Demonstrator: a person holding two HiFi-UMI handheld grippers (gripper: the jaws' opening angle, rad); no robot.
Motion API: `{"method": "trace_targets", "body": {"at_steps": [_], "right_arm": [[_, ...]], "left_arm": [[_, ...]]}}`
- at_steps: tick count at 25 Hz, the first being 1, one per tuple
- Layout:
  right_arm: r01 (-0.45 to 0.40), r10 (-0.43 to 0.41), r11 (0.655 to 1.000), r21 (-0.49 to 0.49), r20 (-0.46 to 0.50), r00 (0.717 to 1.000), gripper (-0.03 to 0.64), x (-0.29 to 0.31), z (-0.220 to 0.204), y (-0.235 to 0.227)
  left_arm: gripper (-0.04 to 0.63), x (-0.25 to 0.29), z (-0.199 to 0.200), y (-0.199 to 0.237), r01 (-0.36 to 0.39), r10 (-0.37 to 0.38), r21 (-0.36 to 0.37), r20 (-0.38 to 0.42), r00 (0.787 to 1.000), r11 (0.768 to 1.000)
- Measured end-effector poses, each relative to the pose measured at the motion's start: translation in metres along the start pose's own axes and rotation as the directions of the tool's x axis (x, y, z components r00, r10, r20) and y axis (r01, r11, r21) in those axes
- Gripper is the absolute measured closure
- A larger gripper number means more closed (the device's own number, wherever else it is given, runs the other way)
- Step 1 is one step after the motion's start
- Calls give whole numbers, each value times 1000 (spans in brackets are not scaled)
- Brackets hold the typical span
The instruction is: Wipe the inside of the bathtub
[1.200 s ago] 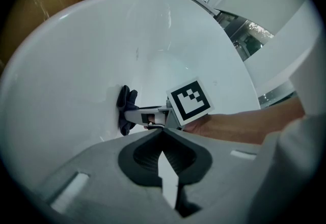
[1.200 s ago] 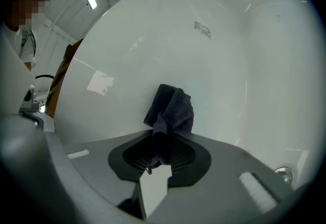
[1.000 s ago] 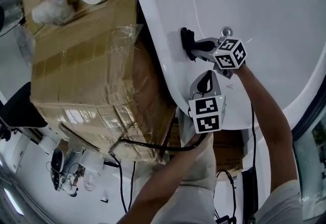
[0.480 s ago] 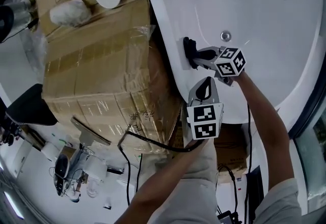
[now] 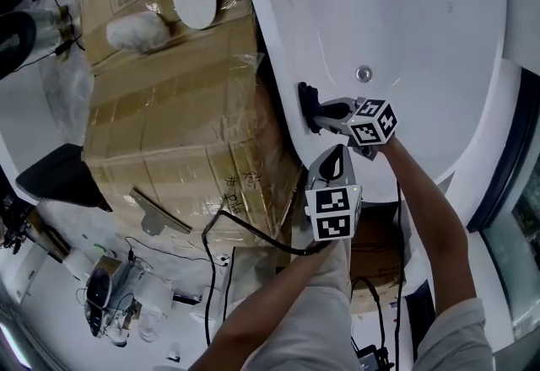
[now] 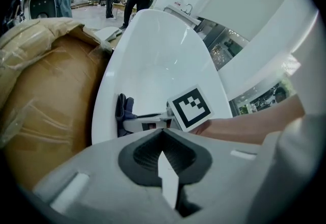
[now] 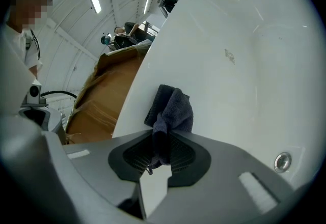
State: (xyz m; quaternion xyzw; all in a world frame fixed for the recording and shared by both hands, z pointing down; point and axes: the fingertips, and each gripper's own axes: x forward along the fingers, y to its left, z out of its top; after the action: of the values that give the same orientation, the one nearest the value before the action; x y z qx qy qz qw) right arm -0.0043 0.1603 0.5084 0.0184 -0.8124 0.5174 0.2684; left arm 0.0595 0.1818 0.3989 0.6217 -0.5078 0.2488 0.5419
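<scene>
Against the rim of smooth white bathtub (image 5: 422, 15), wide curved basin open beyond; taped cardboard box (image 5: 169, 125) crowds outside edge; right gripper (image 5: 319, 112) clenched on dark terry cloth (image 7: 170, 111) touching inner wall; left gripper (image 6: 162, 136) closed, empty, beside it.

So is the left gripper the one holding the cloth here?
No: the left gripper has its jaws closed on nothing, while the dark cloth is pinched in the right gripper.
</scene>
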Motion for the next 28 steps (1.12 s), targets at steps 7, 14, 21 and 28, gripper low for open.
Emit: {"method": "trace_targets", "body": {"at_steps": [7,14,21,28], "right_arm": [[-34,34,999,4,-1,999,548,-16,9,27],[-31,30,1000,6,53,998,548,-53,35,48],[21,-22,1000,10,164,986,548,-95,75,79],[128,-124,992,-1,246,961,546,-124,96,135]], "left_arm": [[597,-25,22,-5,-3,2,35,32,999,999],[597,-57,42,-5,-14,10,83,51,999,996],[597,-93,64,-18,23,-34,150,74,997,988],[597,-137,90,-27,54,-83,260,102,991,964]]}}
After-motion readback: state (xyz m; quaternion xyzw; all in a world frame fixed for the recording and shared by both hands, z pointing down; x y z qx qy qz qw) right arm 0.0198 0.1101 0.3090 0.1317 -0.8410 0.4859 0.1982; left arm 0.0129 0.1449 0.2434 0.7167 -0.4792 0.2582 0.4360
